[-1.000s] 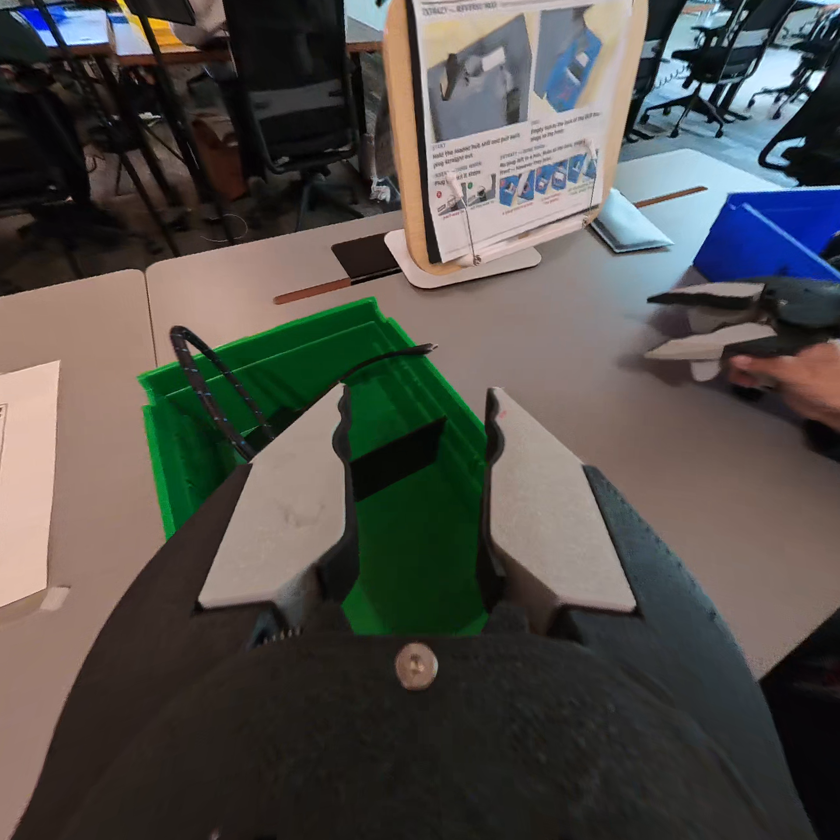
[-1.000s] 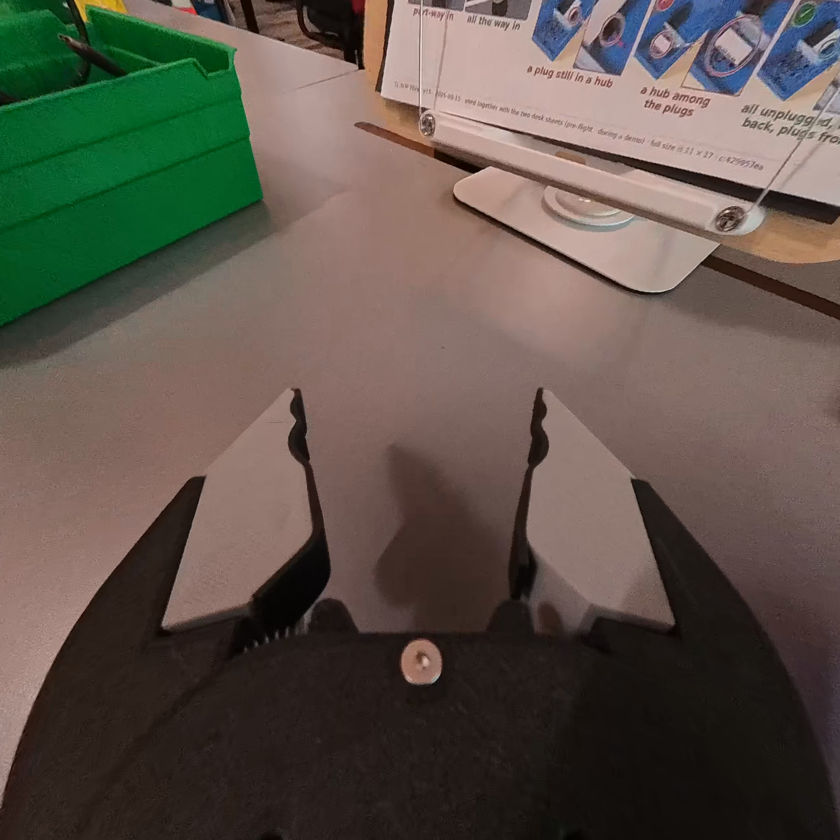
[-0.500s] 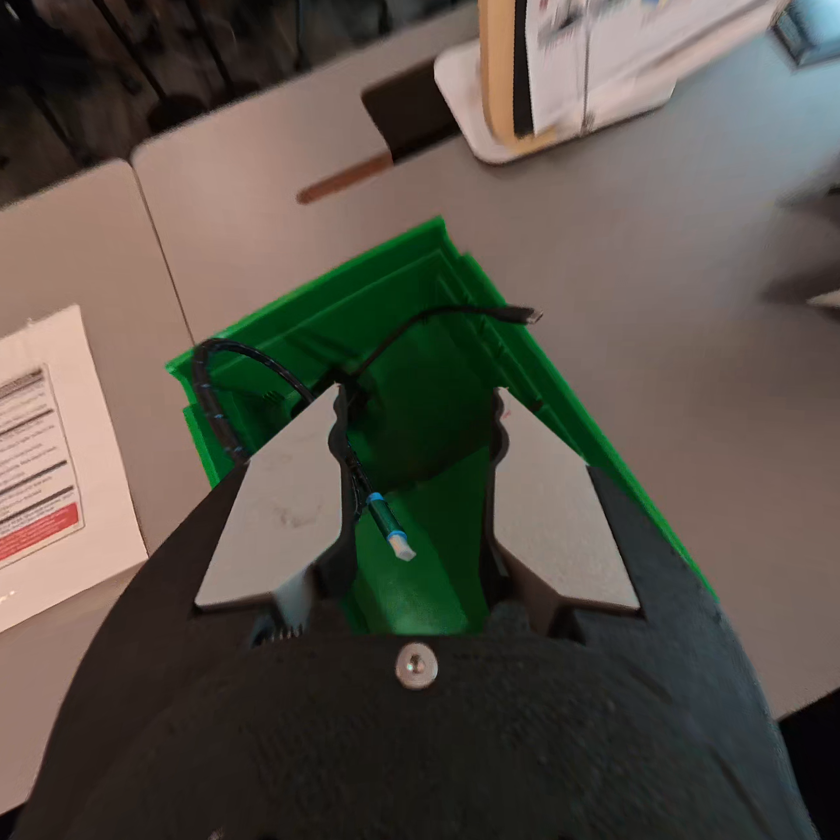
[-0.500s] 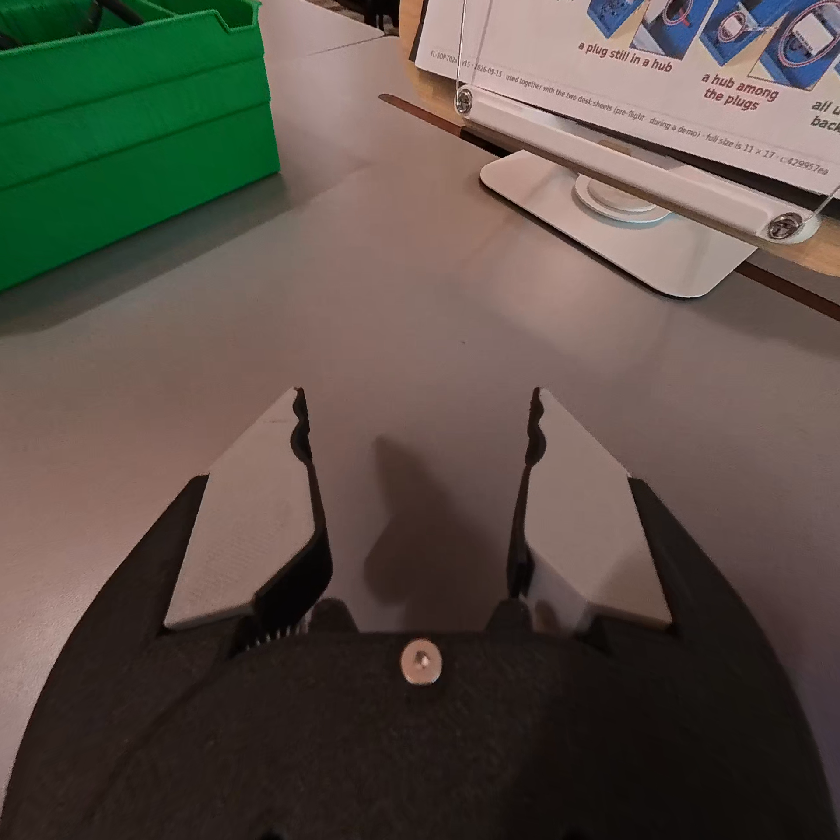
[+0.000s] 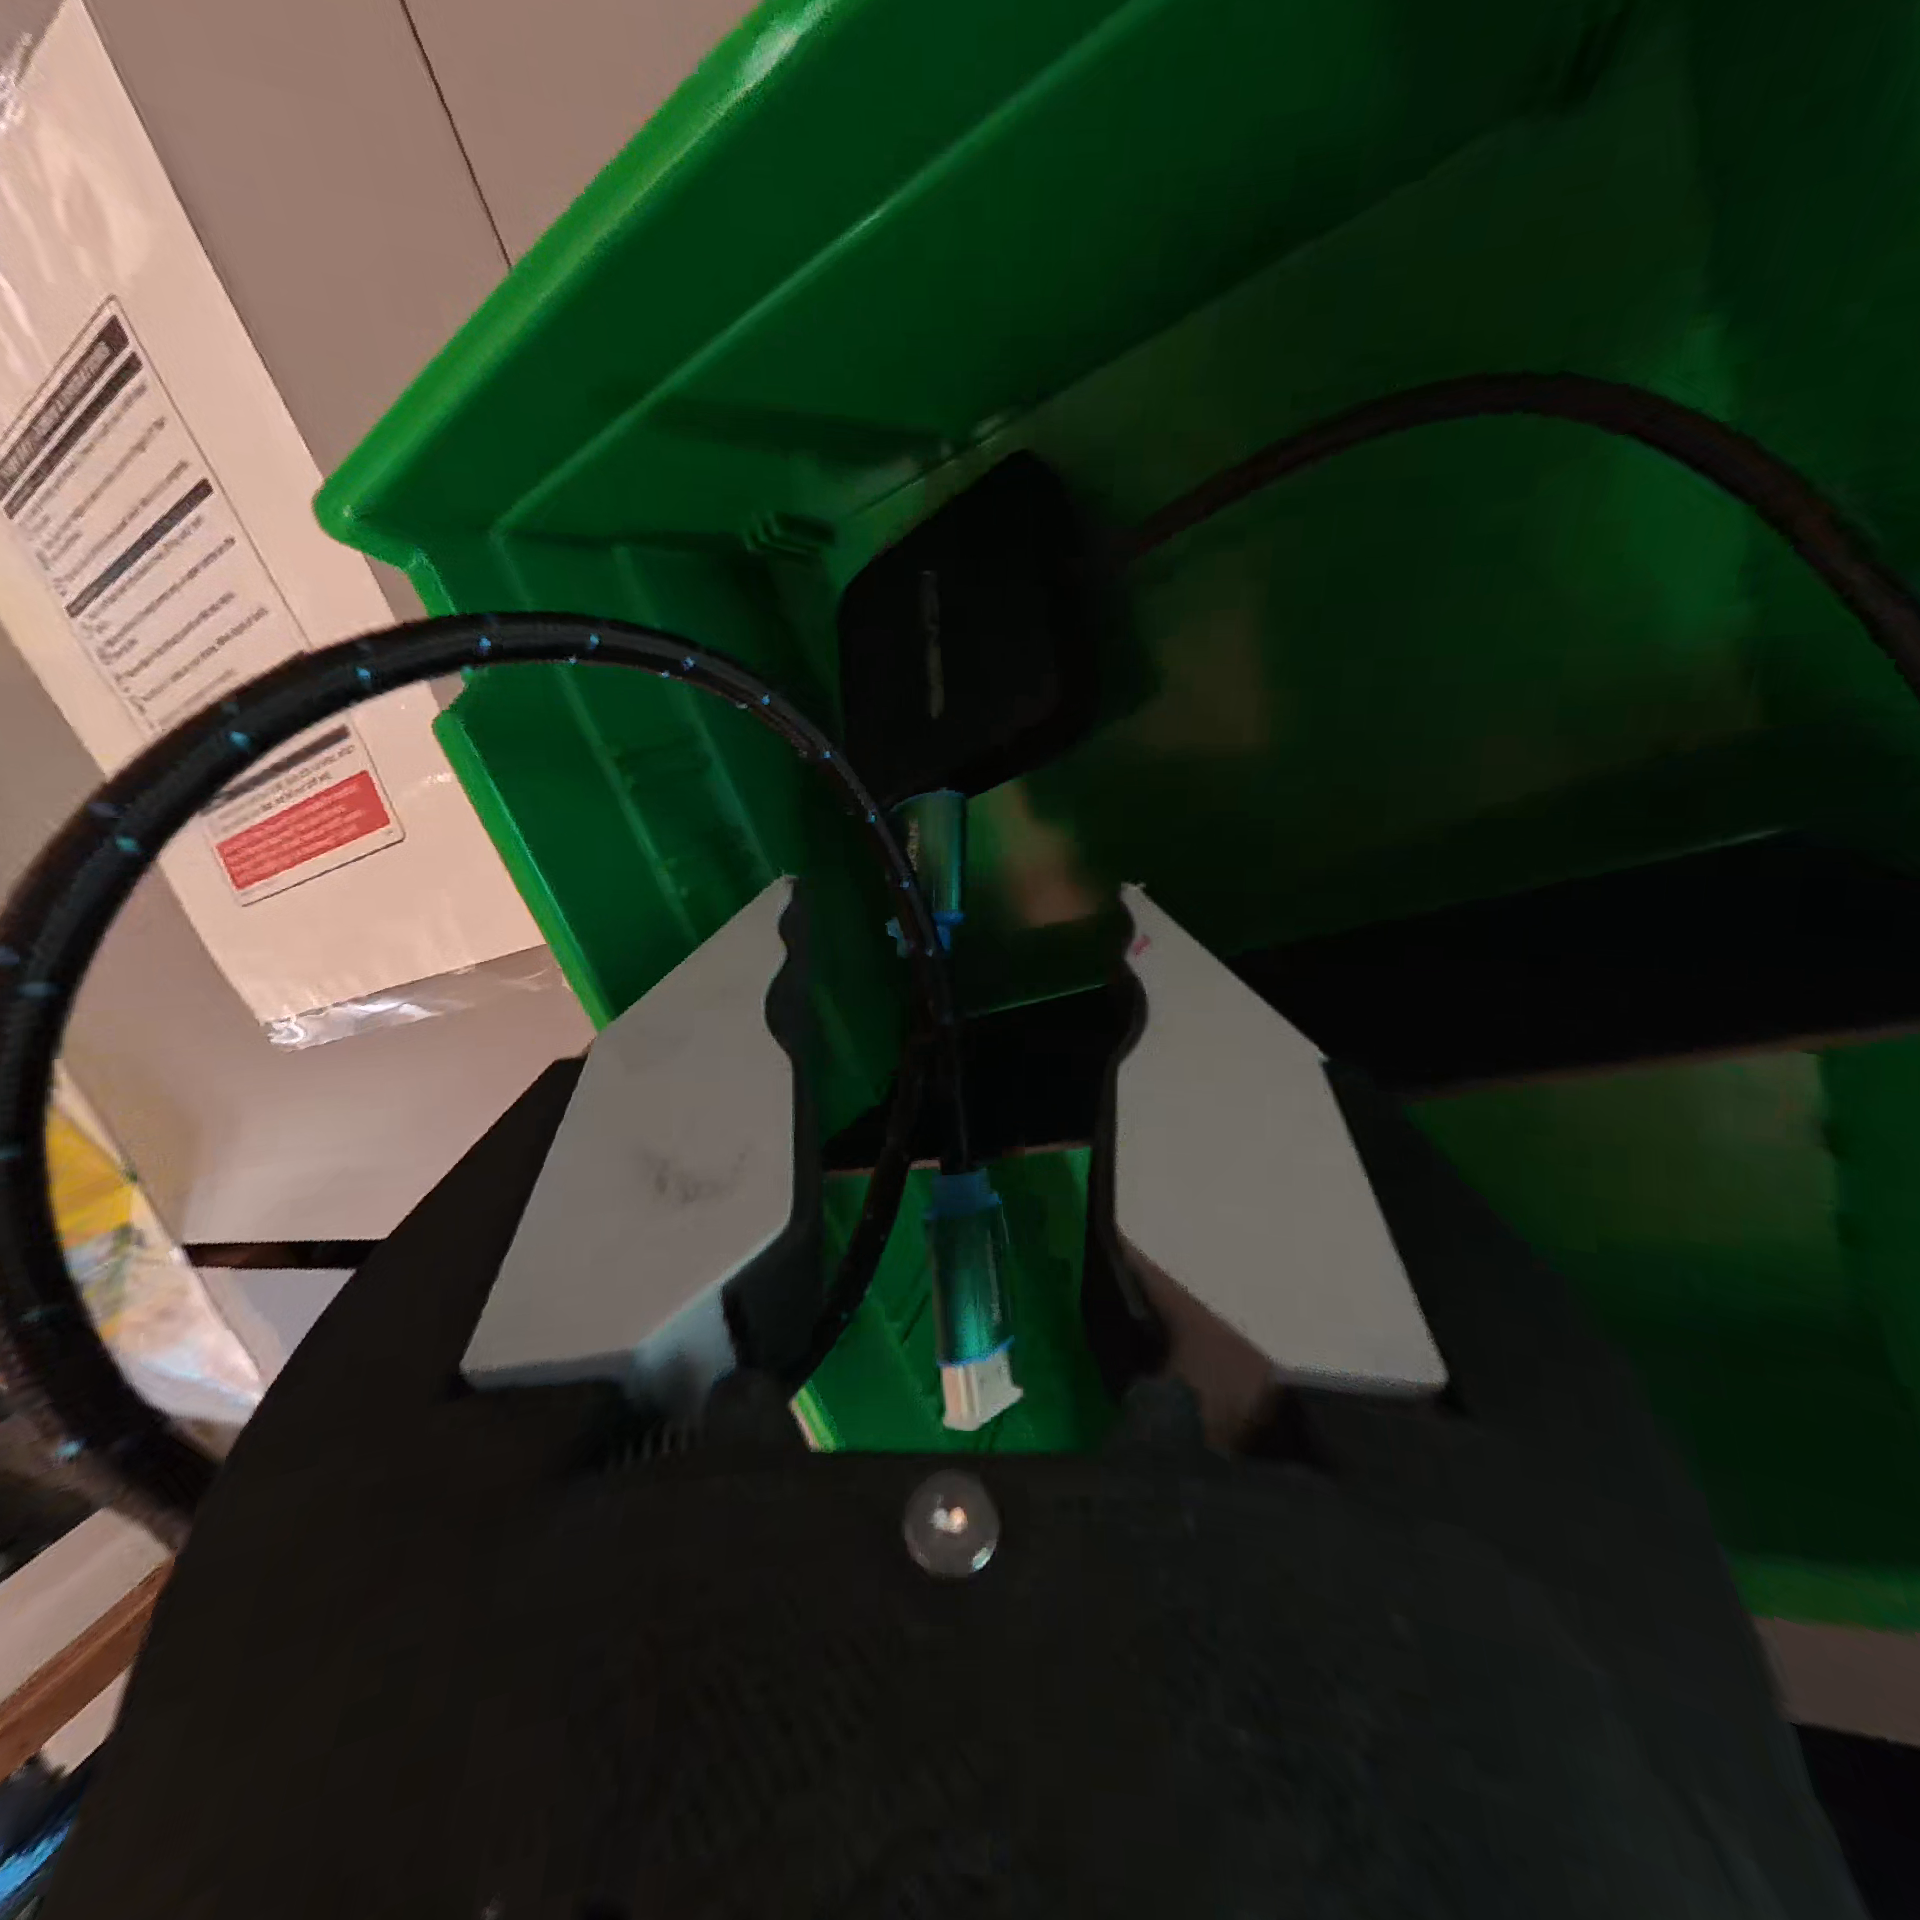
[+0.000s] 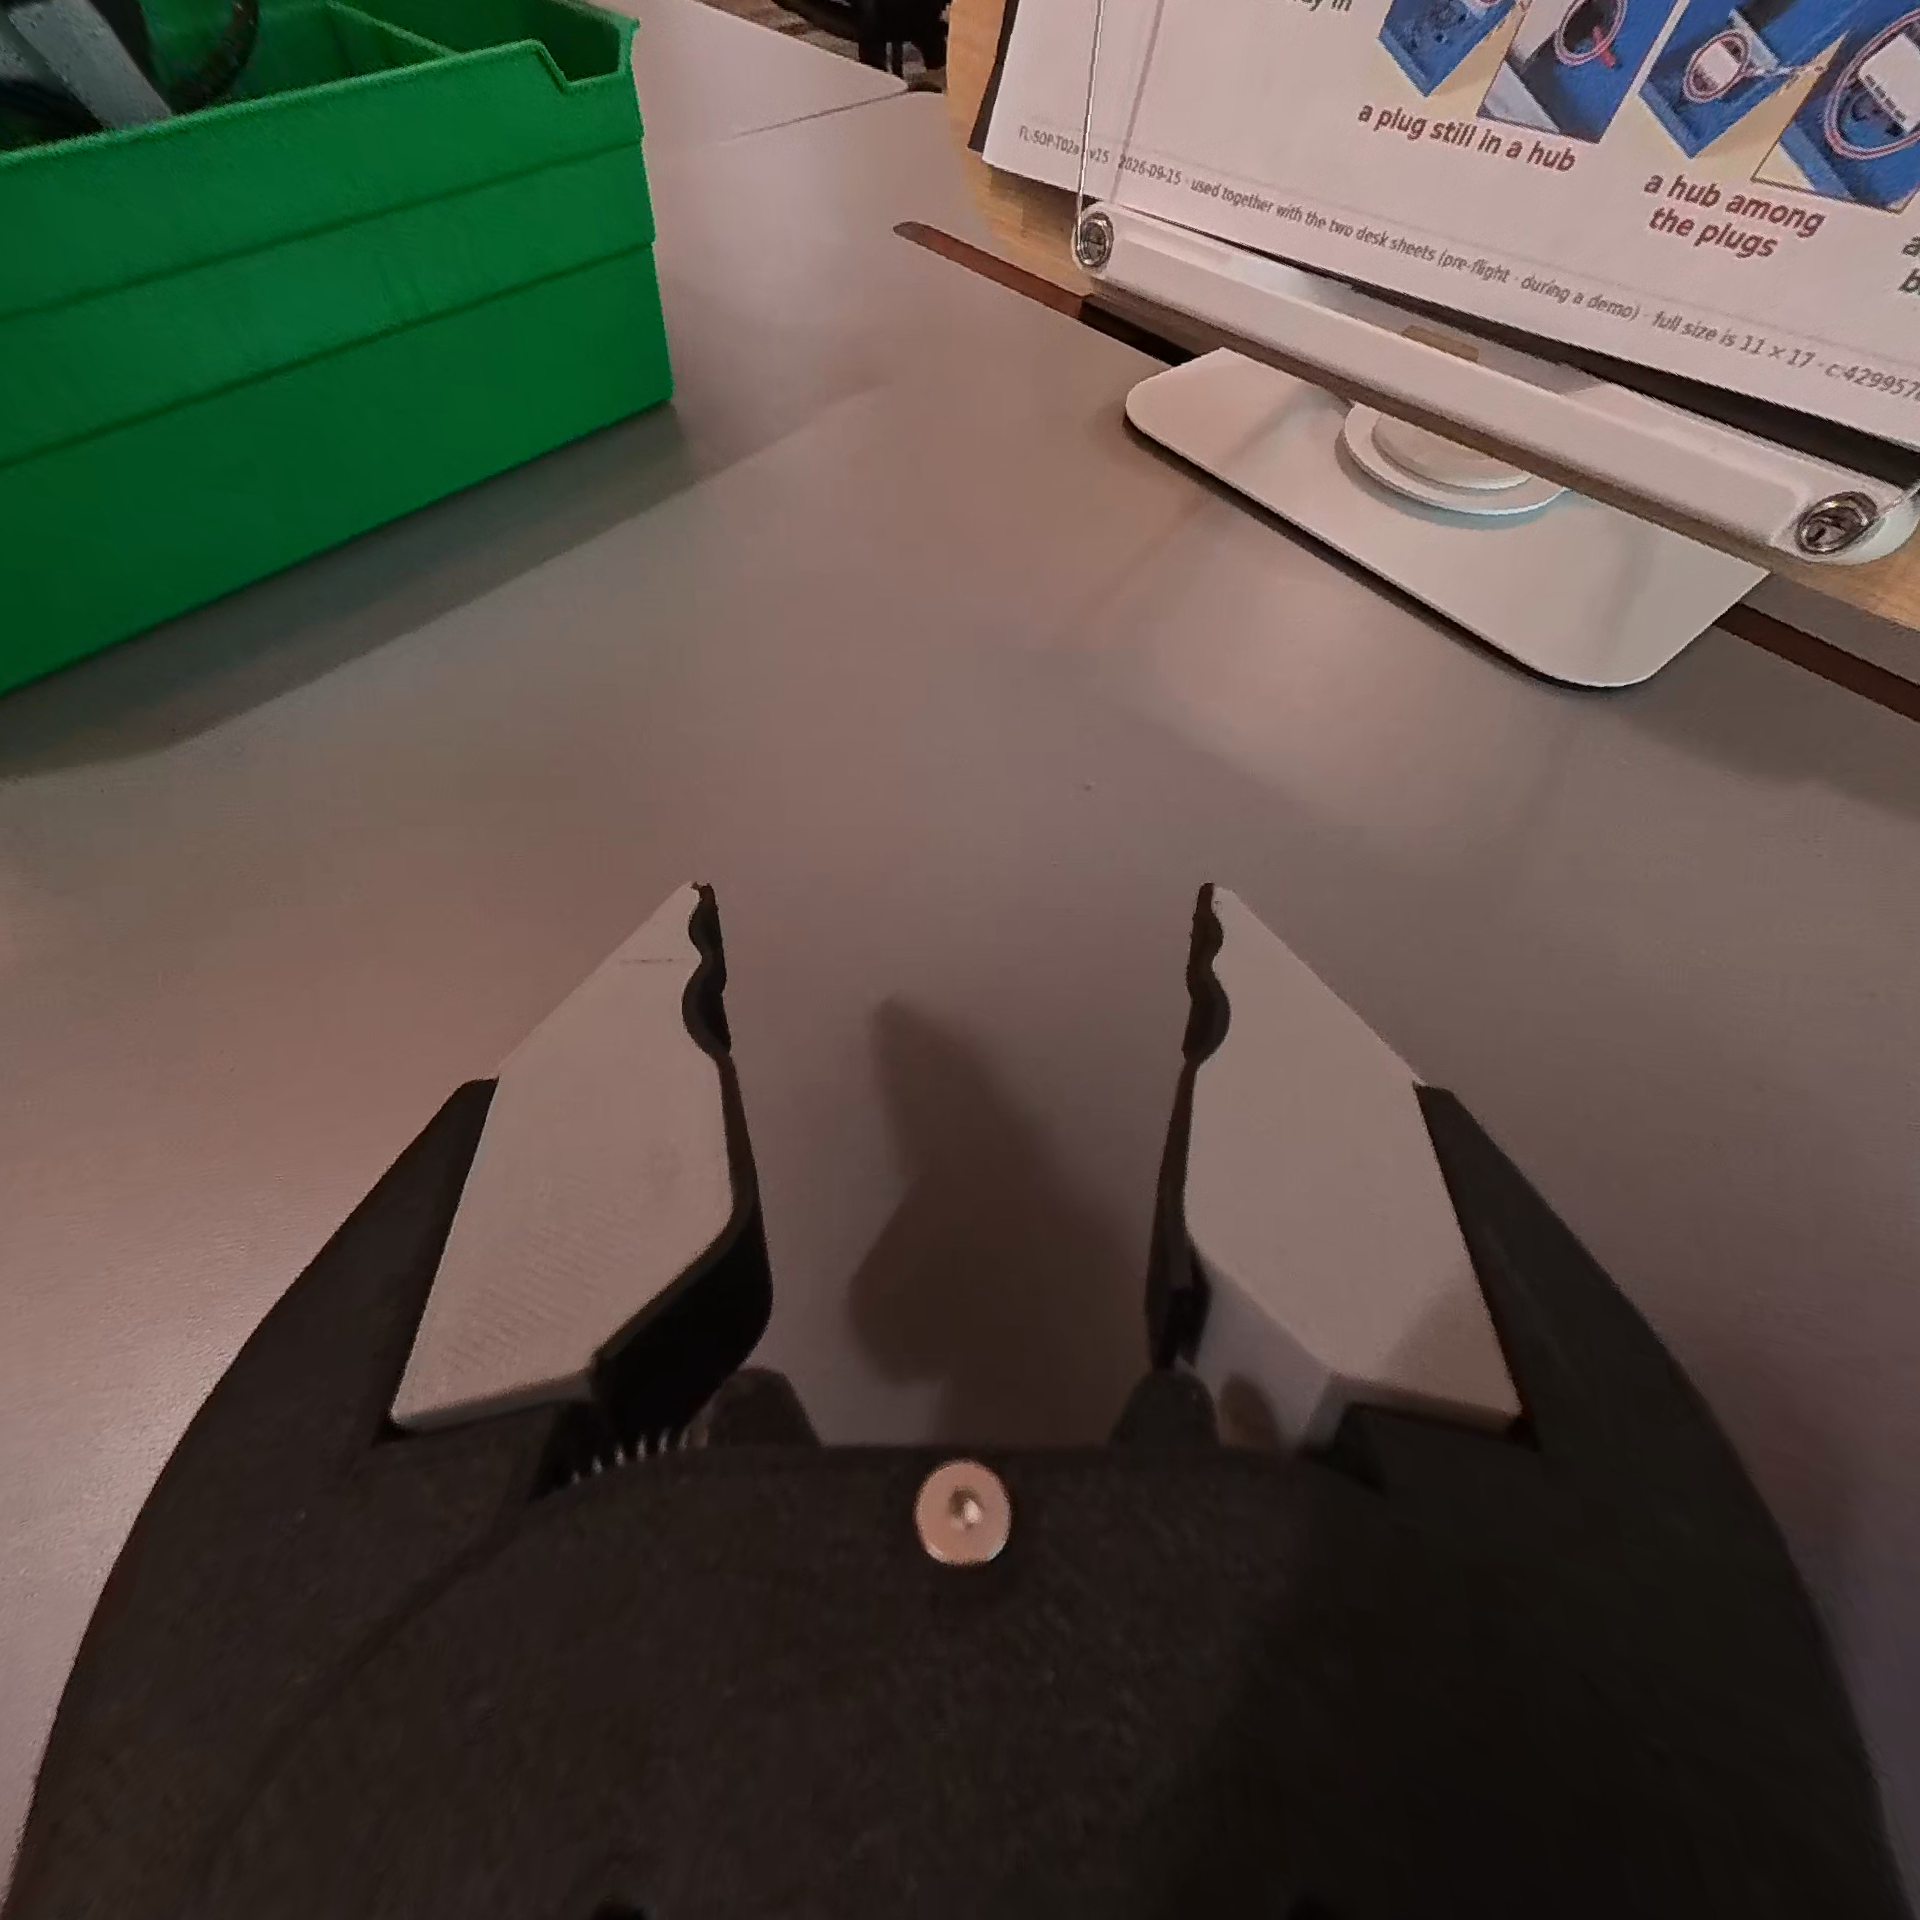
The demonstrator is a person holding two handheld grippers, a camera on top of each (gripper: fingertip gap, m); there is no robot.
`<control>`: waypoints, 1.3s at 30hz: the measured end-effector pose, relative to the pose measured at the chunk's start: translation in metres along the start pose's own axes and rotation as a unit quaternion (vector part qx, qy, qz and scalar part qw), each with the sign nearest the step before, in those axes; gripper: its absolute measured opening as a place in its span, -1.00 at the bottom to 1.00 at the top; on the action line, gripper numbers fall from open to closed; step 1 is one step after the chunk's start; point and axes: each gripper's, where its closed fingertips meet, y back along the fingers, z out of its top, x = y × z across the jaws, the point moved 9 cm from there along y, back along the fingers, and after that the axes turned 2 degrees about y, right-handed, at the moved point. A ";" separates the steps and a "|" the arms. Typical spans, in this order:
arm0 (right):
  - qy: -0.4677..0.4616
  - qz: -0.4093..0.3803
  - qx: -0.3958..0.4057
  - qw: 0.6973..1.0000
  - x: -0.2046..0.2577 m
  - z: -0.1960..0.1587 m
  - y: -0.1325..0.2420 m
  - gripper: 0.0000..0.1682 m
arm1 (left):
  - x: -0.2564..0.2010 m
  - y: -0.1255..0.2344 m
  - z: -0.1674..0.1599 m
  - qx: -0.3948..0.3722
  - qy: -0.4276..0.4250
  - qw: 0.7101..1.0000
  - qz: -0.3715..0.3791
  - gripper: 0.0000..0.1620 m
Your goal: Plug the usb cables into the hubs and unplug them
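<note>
Braided cable (image 5: 914, 1039): being seen between the spread fingers of the left gripper (image 5: 956, 914), inside the green bin (image 5: 1039, 270); no contact with either finger is being shown.
Plug (image 5: 971, 1309): teal metal shell with a bare connector tip, lying low in the gap, near the gripper's body.
Second plug (image 5: 935, 847): being held in the black hub (image 5: 966, 644) against the bin's back wall.
Handling: the cable is being judged light and limp, the loop springy; the rigid plug shell is being judged the firmest hold.
Loop: arching out over the bin's left wall, above the laminated sheet (image 5: 156, 582).
Right gripper (image 6: 956, 904): being held agape and empty over the grey table (image 6: 935, 675).
Stand (image 6: 1455, 520): white, carrying a printed page, ahead to the right.
</note>
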 end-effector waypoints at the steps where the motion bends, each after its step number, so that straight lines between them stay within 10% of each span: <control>1: 0.001 -0.001 0.001 1.000 0.001 0.000 0.000 0.03 | 0.000 -0.004 -0.002 0.012 -0.005 1.000 0.008 -0.35; 12: -0.006 -0.003 0.001 1.000 0.000 0.005 0.000 -0.09 | -0.001 -0.021 -0.006 0.082 -0.135 0.980 0.124 -0.83; 21: 0.001 0.021 -0.011 1.000 0.006 0.010 0.003 -0.16 | 0.001 0.073 0.000 -0.169 -0.149 0.958 0.179 -0.84; 29: -0.032 0.149 -0.096 0.984 0.018 0.027 0.018 -0.24 | -0.094 0.157 -0.024 -0.459 -0.245 0.841 0.149 -0.84; 39: -0.182 0.340 -0.231 0.893 -0.006 0.049 0.063 -0.24 | -0.229 0.159 -0.050 -0.550 -0.483 0.681 0.016 -0.84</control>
